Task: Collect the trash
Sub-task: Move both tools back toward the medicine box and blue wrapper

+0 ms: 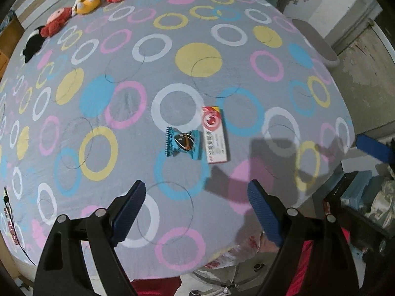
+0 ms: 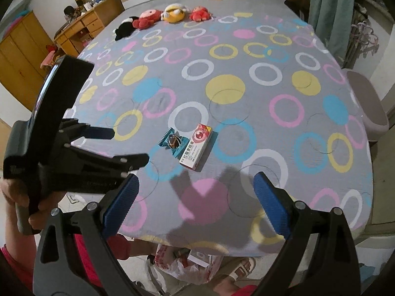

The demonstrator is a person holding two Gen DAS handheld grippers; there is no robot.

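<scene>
In the left wrist view, the left gripper [image 1: 196, 212] was found with jaws wide and empty above the bed [image 1: 148, 79]. A blue wrapper [image 1: 183, 142] was noted touching the left side of a small carton [image 1: 215, 134], both lying ahead of the jaws and well apart from them.

In the right wrist view, the right gripper [image 2: 195, 203] was likewise spread and empty, the carton [image 2: 196, 145] ahead. A plastic bag [image 2: 190, 264] was seen below the bed edge. One piece at a time is judged best taken, jaws squared across the carton's narrow width.

Grey bedsheet [image 1: 172, 37] with pink, yellow, blue, white rings; teal snack wrapper [image 1: 183, 142]; red-and-white medicine box [image 1: 214, 134]; blue-padded black tongs [image 1: 196, 212].
</scene>
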